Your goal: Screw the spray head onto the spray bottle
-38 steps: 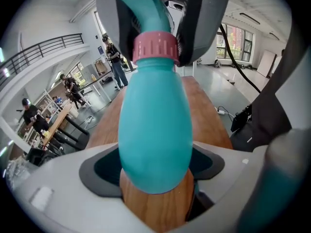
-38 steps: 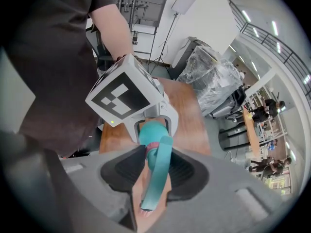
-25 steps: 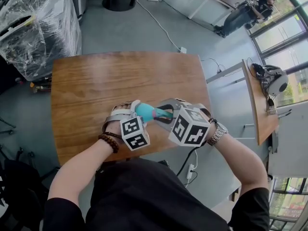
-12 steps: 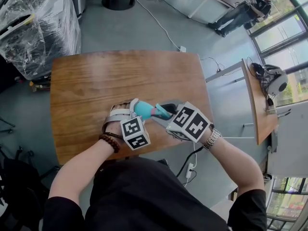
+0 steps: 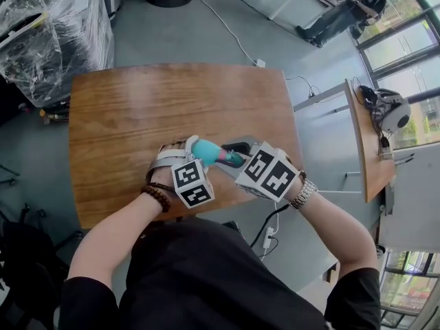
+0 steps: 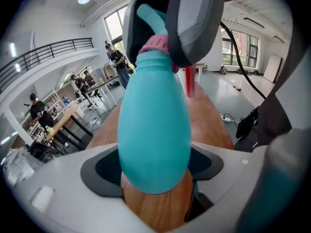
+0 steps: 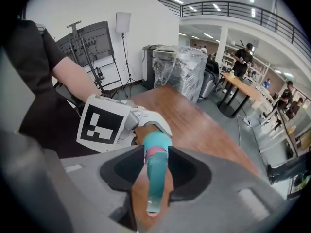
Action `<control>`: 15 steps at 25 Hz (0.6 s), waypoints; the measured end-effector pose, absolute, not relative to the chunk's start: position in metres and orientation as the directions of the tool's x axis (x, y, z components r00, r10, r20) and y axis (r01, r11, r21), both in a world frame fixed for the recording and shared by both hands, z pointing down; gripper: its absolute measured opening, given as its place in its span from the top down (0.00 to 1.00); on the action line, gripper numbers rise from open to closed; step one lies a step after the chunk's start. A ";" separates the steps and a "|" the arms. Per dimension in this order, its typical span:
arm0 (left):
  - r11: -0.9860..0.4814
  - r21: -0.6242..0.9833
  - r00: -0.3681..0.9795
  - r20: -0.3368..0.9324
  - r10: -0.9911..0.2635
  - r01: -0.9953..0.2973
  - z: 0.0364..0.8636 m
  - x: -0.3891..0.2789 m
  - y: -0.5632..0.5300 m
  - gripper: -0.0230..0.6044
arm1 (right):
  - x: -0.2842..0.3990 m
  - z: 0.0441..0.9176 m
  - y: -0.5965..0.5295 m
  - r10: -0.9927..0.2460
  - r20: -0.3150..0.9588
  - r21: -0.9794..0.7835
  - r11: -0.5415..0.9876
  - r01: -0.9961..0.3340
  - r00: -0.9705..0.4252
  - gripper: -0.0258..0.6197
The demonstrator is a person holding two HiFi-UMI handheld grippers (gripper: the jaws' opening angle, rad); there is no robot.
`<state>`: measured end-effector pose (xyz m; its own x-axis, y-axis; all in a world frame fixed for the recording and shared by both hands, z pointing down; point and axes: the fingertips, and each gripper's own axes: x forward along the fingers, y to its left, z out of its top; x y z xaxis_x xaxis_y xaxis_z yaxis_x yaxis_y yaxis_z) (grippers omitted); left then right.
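Note:
A teal spray bottle point(image 5: 204, 151) lies on its side above the wooden table point(image 5: 137, 108), near the front edge. My left gripper point(image 5: 189, 153) is shut on its round body point(image 6: 154, 125), pads on both flanks. The teal spray head point(image 7: 155, 178) with a pink collar point(image 7: 155, 153) sits on the bottle's neck. My right gripper point(image 5: 234, 155) faces the left one, with the spray head between its pads at the collar. Its jaws are opening, though the pads still look in contact with the head. In the left gripper view, the right gripper's grey fingers point(image 6: 194, 18) cover most of the head.
Both grippers work close to the table's front edge, right of its middle. Plastic-wrapped equipment point(image 5: 48, 33) stands on the floor at the back left. A second wooden table point(image 5: 364, 143) stands to the right, and a cable point(image 5: 227, 33) runs across the floor behind.
The right gripper has rolled about the spray head, its marker cube turning, and it has shifted slightly left. The left gripper keeps the bottle in nearly the same place.

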<state>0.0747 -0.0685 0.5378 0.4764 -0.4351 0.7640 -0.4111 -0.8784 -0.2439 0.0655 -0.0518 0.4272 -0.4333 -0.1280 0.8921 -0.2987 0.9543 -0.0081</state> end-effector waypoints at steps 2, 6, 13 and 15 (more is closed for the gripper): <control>-0.879 -0.241 0.482 0.761 -0.434 -0.410 0.538 0.076 -0.067 0.31 | 0.065 0.425 -0.049 -0.125 0.892 0.000 0.961 -0.277 -0.433 0.74; -0.877 -0.240 0.491 0.752 -0.439 -0.417 0.536 0.076 -0.066 0.31 | 0.066 0.421 -0.045 -0.121 0.891 0.015 0.971 -0.239 -0.438 0.71; -0.871 -0.252 0.525 0.716 -0.460 -0.421 0.524 0.075 -0.069 0.31 | 0.078 0.416 -0.044 -0.138 0.886 0.096 0.989 -0.115 -0.443 0.70; -0.870 -0.254 0.530 0.710 -0.464 -0.422 0.522 0.075 -0.070 0.31 | 0.078 0.417 -0.043 -0.141 0.881 0.113 0.990 -0.088 -0.451 0.71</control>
<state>0.0754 -0.0698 0.5225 0.5295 -0.4641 0.7101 -0.4224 -0.8702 -0.2537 0.0777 -0.0435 0.4167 -0.4510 -0.1408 0.8814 -0.0882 0.9897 0.1129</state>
